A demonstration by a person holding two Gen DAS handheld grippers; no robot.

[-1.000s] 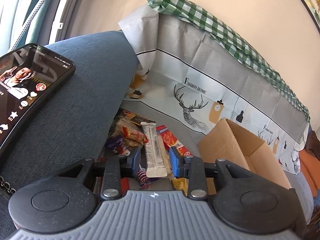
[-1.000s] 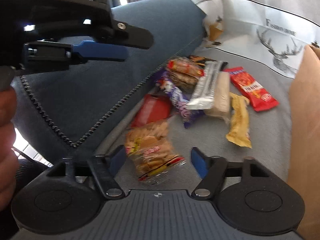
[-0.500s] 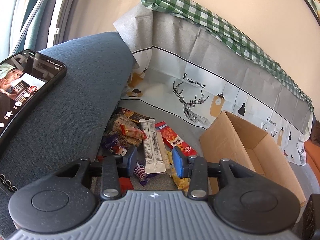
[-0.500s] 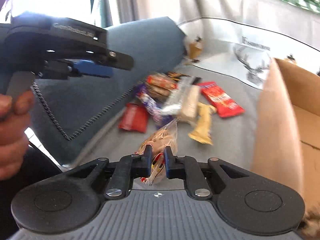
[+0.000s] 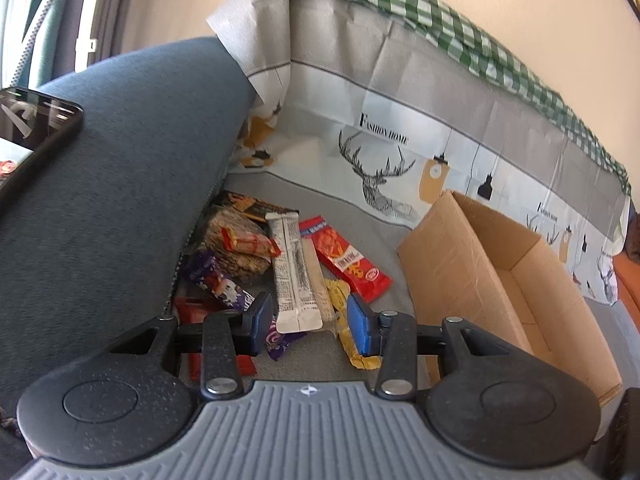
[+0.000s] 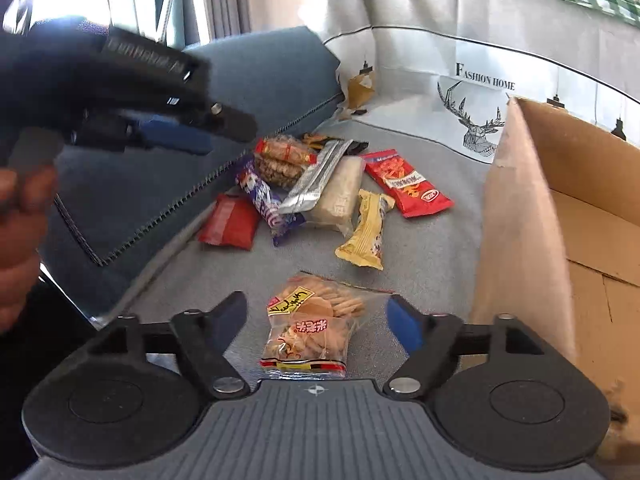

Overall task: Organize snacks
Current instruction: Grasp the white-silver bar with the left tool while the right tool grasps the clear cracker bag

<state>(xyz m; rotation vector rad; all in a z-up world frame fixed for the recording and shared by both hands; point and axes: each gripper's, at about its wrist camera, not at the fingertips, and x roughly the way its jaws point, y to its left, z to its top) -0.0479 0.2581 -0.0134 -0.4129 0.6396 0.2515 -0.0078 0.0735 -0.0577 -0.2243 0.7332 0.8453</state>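
Observation:
A clear bag of rice crackers (image 6: pixel 310 328) lies on the grey sofa seat beside the cardboard box (image 6: pixel 520 220). My right gripper (image 6: pixel 316 318) straddles the bag with its jaws opening, pads clear of it. The snack pile sits farther back: a silver stick pack (image 5: pixel 294 272), a red pack (image 5: pixel 346 262), a yellow wrapper (image 6: pixel 364 232), a purple bar (image 6: pixel 264 200) and a red pouch (image 6: pixel 230 222). My left gripper (image 5: pixel 309 320) hovers open over the near end of the pile and holds nothing. It also shows as the left gripper (image 6: pixel 192 142) at upper left, held by a hand.
The blue sofa arm (image 5: pixel 120 200) rises on the left with a lit phone (image 5: pixel 28 132) on top. The open box (image 5: pixel 460 264) stands on the right of the seat. A deer-print cover (image 5: pixel 380 168) hangs over the backrest.
My right gripper was shut on the cracker bag half a second ago; its jaws are now apart and the bag lies on the seat. My left gripper's jaws have widened a little.

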